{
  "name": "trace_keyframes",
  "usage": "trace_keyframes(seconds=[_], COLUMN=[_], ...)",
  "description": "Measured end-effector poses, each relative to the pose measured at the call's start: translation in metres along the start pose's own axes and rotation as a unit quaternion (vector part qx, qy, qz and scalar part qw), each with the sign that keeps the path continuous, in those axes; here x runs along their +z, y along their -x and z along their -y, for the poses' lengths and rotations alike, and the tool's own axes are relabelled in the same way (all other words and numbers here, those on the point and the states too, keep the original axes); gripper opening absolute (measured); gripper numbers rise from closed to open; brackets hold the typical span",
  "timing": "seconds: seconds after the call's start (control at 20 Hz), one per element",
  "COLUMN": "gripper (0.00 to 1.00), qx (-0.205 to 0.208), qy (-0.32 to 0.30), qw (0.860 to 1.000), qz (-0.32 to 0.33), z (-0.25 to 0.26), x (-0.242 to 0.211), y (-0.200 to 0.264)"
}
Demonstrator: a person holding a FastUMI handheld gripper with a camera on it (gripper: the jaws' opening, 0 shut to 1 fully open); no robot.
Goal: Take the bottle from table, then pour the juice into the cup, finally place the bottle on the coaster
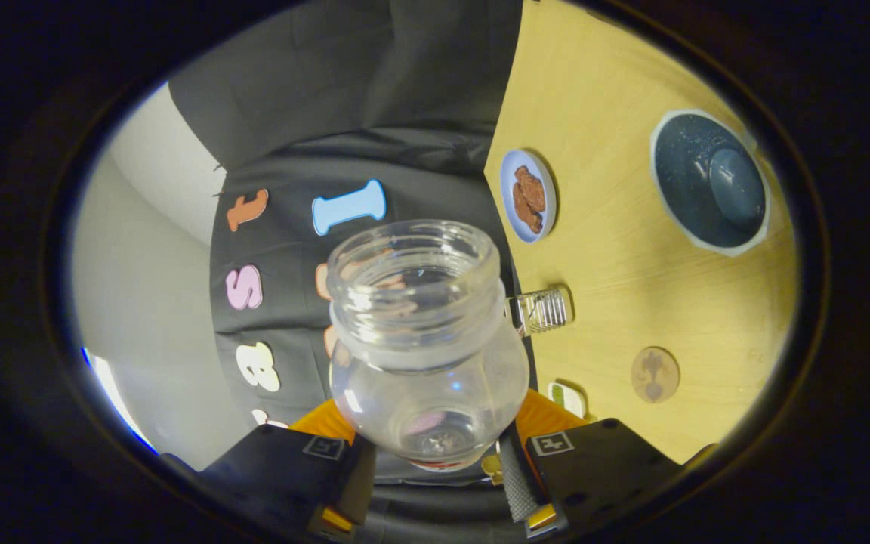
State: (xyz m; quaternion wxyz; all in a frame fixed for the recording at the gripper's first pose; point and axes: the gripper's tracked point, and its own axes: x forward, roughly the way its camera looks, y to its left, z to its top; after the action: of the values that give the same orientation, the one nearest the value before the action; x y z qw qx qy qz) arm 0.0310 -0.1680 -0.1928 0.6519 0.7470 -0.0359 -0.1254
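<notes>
A clear glass bottle (427,340) sits between my fingers, its wide open mouth pointing away from me, and no juice shows inside it. My gripper (435,434) is shut on its lower body. The whole view is rolled sideways, so the wooden table (616,287) stands upright to the right of the bottle. A small ribbed clear cup (542,310) is on the table right beside the bottle's neck. The round wooden coaster (655,374) lies a little past the cup, nearer to me.
A small pale blue plate (529,195) with brown food sits near the table's edge beyond the cup. A large dark blue dish (709,181) lies further across the table. A small white and green item (567,397) is by my right finger (556,423). The black cloth wall hangs behind the bottle.
</notes>
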Motion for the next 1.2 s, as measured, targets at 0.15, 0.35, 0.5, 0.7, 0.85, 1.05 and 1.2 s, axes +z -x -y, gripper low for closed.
trace_keyframes(seconds=[0.15, 0.35, 0.5, 0.7, 0.85, 1.05, 1.2], gripper=[0.79, 0.79, 0.79, 0.79, 0.79, 0.78, 0.78], qx=[0.0, 0.003, 0.004, 0.004, 0.006, 0.007, 0.01], qy=[-0.009, -0.023, -0.026, -0.032, -0.037, -0.044, -0.05], qw=[1.0, 1.0, 1.0, 0.999, 0.999, 0.999, 0.999], qz=[0.003, 0.008, 0.009, 0.01, 0.013, 0.015, 0.018], z=[0.001, 0.0007, 0.0009, -0.0005, -0.0008, -0.0016, -0.0039], x=[0.001, 0.0017, 0.0017, 0.0004, 0.0013, -0.0007, -0.0004], y=[-0.0007, 0.0004, -0.0014, -0.0017, -0.0022, -0.0023, -0.0028])
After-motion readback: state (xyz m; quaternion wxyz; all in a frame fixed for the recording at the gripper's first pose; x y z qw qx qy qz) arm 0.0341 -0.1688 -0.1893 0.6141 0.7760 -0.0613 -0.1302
